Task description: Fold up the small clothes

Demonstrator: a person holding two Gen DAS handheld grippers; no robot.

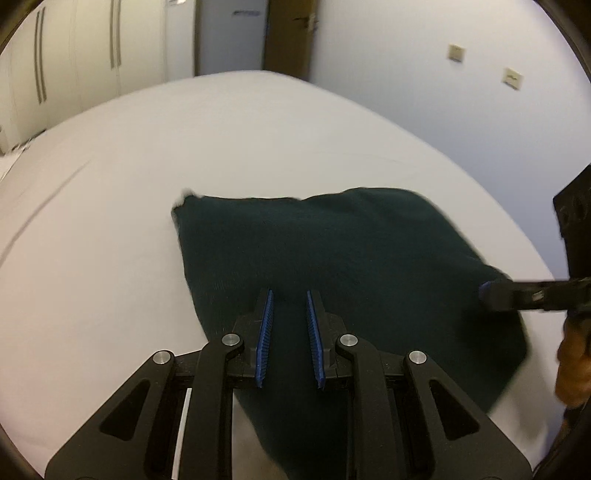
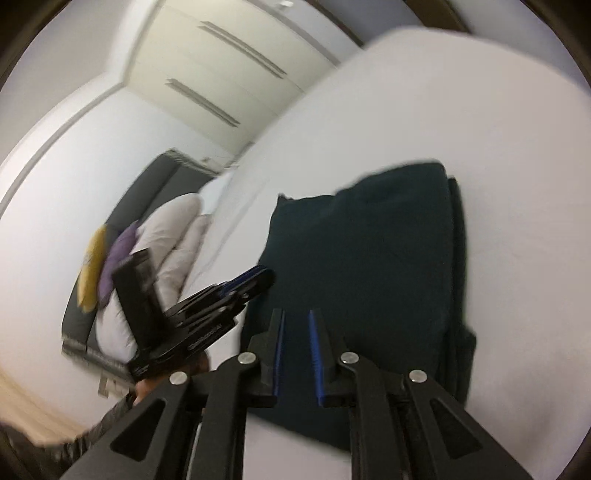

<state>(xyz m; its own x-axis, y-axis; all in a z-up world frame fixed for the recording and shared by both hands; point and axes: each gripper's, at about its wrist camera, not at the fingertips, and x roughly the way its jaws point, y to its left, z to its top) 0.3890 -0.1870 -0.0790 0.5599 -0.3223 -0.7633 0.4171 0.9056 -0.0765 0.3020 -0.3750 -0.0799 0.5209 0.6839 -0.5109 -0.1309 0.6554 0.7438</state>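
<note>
- Left gripper (image 1: pixel 289 291): on my feed the jaws stand a narrow gap apart, dark cloth fills the gap below them; I can't tell whether the pads pinch it or just hang over it.
- Right gripper (image 2: pixel 297 312): same picture, narrow gap, cloth behind it. In the left wrist view it comes in from the right edge, blue tip at the garment's right corner; contact there is smeared, can't call it.
- Dark green garment (image 1: pixel 332 251): folded, lies flat on the white bed (image 1: pixel 221 140), near edge cut off under the grippers. Right wrist view shows stacked layers along its right side.
- A hand (image 1: pixel 574 369) is cropped at the frame's right edge.
- Background is blurred: wardrobe doors (image 1: pixel 74 62), a brown door (image 1: pixel 288 33), two wall plates (image 1: pixel 456 53).
- Right wrist view: white pillows (image 2: pixel 173 240) and yellow and purple cushions (image 2: pixel 107 258) against a dark headboard (image 2: pixel 147 184), partly hidden by the left gripper.
</note>
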